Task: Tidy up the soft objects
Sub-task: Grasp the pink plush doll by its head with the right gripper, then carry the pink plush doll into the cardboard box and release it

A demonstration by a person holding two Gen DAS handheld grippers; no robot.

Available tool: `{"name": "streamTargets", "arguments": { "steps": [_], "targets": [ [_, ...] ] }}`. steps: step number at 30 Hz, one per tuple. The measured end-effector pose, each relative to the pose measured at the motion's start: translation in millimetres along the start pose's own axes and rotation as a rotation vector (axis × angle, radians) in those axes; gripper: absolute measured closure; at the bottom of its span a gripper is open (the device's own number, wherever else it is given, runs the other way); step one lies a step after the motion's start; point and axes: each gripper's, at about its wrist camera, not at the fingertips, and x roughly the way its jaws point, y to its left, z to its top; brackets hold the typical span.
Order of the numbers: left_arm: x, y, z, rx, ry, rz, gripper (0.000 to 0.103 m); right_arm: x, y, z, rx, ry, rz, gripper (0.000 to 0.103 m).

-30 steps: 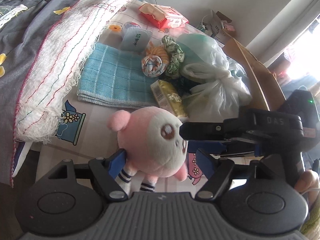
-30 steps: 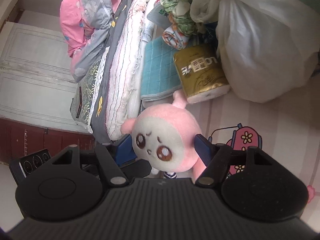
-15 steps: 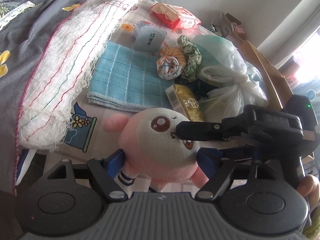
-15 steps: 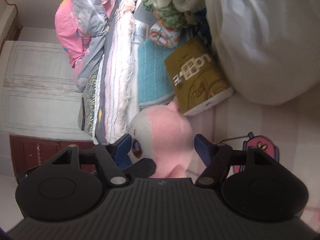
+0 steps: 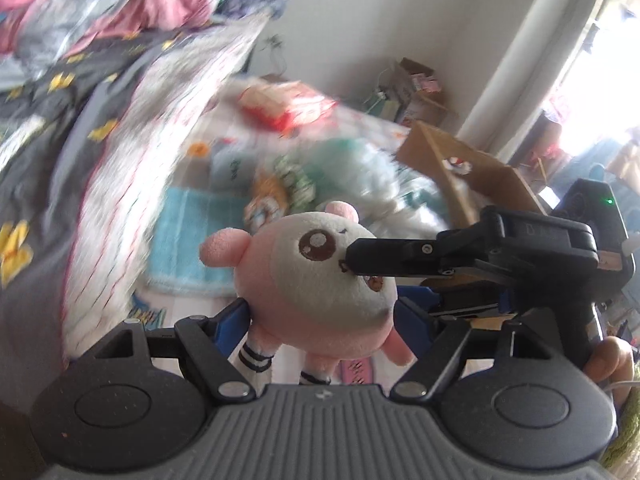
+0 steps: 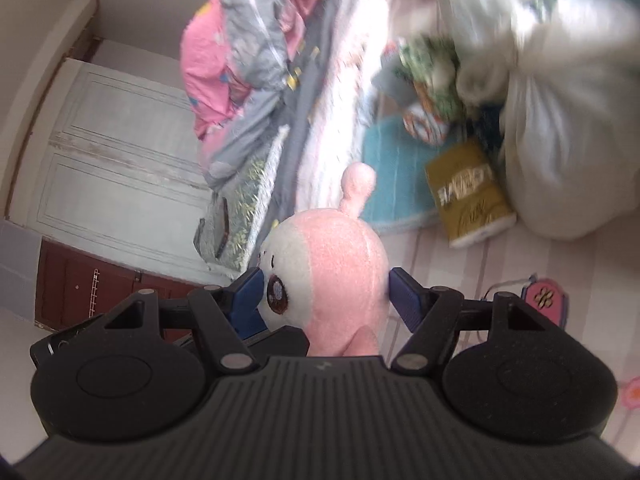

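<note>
Two-handed carry of the plush (image 5: pixel 316 280), mid-step. I have the plush between both sets of jaws at once: the left gripper (image 5: pixel 322 320) is clenched on its lower body, blue pads pressed against both flanks just above the striped legs, and the right gripper (image 6: pixel 322 294) is clenched across its round head, one pad beside the eye and the other against the pink back. In the left view the right gripper's upper finger (image 5: pixel 394 258) crosses the plush's face. The plush hangs clear above the bed sheet (image 6: pixel 540 264), with nothing under it touching. I judge the step in hand to be the lift and transfer; the next move calls for picking a resting place and letting one grip go before the other. Beyond the plush lie a teal towel (image 6: pixel 404 172), a gold tissue pack (image 6: pixel 468 196) and a tied white bag (image 6: pixel 568 152), crowded together; the cardboard box (image 5: pixel 472 176) stands to the plush's far right. The folded quilt (image 5: pixel 132 184) borders the towel on the plush's left. Open sheet lies only directly below and near the plush; the background is blurred, so finer gaps cannot be told.
</note>
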Motion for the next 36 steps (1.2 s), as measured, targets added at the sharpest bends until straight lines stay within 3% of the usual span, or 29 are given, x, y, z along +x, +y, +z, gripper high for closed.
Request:
{"name": "streamTargets", "arguments": {
  "steps": [5,9,13,17,23,29,36],
  "targets": [
    [19,-66,36,0.14,-0.013,-0.083,0.024,-74,4,23,-0.06,-0.148,-0.027,0.035],
    [58,-127,64,0.248,0.02,-0.175,0.024,-147,-11,48,-0.086,-0.255,-0.101,0.036],
    [119,-192,82,0.332,0.108,-0.26,0.024,-211,-39,76,-0.077,-0.336,-0.222,0.036],
    [179,-243,88,0.379,0.211,-0.303,0.025,-254,-83,106,-0.036,-0.356,-0.339,0.036],
    [272,-286,80,0.351,0.427,-0.365,0.03,-285,-147,146,-0.01,-0.308,-0.532,0.039],
    [331,-306,69,0.346,0.51,-0.335,0.031,-288,-176,164,-0.09,-0.279,-0.735,0.042],
    [353,-309,63,0.325,0.549,-0.307,0.031,-300,-171,163,-0.124,-0.324,-0.75,0.042]
  ]
}}
